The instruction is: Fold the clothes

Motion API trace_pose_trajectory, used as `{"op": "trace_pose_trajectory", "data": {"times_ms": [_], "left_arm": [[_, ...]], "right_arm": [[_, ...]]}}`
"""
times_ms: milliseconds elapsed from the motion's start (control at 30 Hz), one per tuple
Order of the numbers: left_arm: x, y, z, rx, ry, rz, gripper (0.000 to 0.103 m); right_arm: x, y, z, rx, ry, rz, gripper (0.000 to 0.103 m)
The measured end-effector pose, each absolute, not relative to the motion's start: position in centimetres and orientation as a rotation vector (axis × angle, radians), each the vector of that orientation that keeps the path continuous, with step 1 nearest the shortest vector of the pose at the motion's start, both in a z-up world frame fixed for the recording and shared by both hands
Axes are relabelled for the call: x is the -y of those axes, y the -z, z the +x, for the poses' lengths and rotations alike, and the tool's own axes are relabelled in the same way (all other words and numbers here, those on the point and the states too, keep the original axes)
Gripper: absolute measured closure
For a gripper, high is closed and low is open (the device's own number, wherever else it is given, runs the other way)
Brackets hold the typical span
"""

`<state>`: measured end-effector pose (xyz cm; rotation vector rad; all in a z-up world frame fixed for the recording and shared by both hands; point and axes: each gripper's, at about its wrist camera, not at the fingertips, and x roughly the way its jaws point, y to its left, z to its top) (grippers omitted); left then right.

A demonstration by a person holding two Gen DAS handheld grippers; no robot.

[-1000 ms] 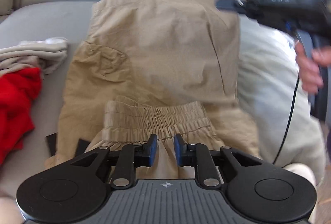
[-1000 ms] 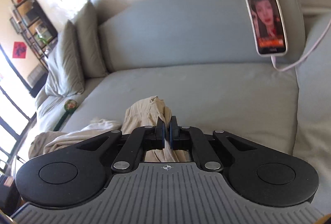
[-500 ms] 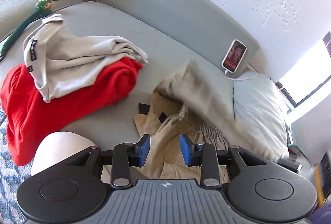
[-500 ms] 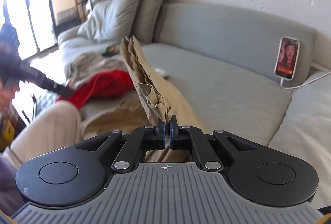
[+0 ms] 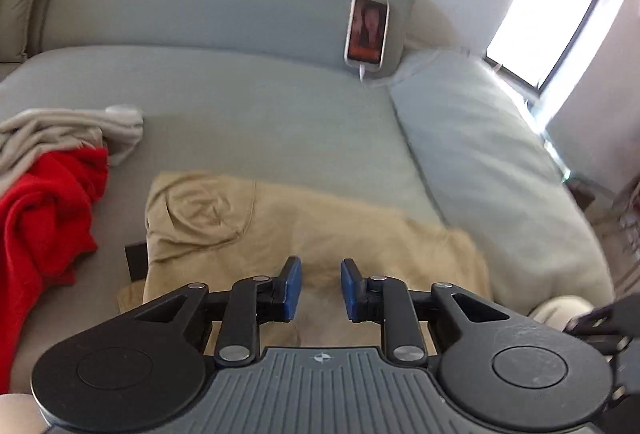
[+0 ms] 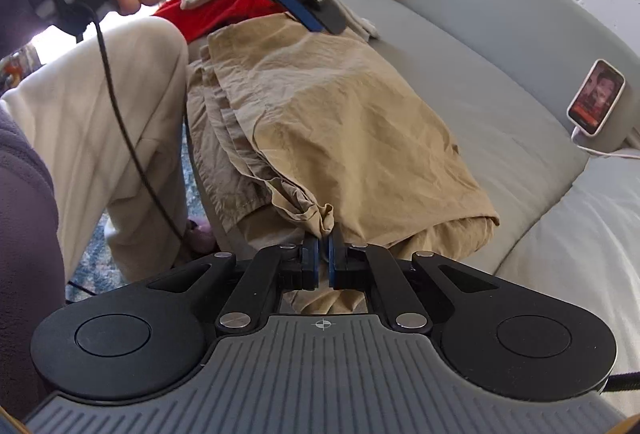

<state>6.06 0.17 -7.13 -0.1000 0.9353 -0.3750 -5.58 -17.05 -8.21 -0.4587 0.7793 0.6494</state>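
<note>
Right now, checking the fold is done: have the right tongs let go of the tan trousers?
No, the right tongs are shut on a bunched edge of the tan trousers.

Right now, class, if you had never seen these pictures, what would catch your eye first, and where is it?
The tan trousers lie folded in the middle of the grey sofa, a bunched corner pinched in the right hand-held gripper. A bright red garment is heaped to their left, under a beige one. A lit phone leans against the sofa back, plugged into a white cable.
</note>
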Motion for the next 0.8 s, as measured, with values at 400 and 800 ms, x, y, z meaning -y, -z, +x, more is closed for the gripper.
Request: {"op": "trace_pose_trajectory", "data": {"times_ms": [400, 800], "left_arm": [[-1.6, 9.6, 0.5, -1.019, 0.364, -0.133, 0.090], [-1.5, 8.7, 0.1, -1.002, 0.362, -0.134, 0.090]], "right_arm": [[22.0, 0.5, -0.8, -0.721, -0.362, 0.071, 0.051], [10.4, 11.2, 8.4, -0.922, -0.261, -0.065, 0.061]]}}
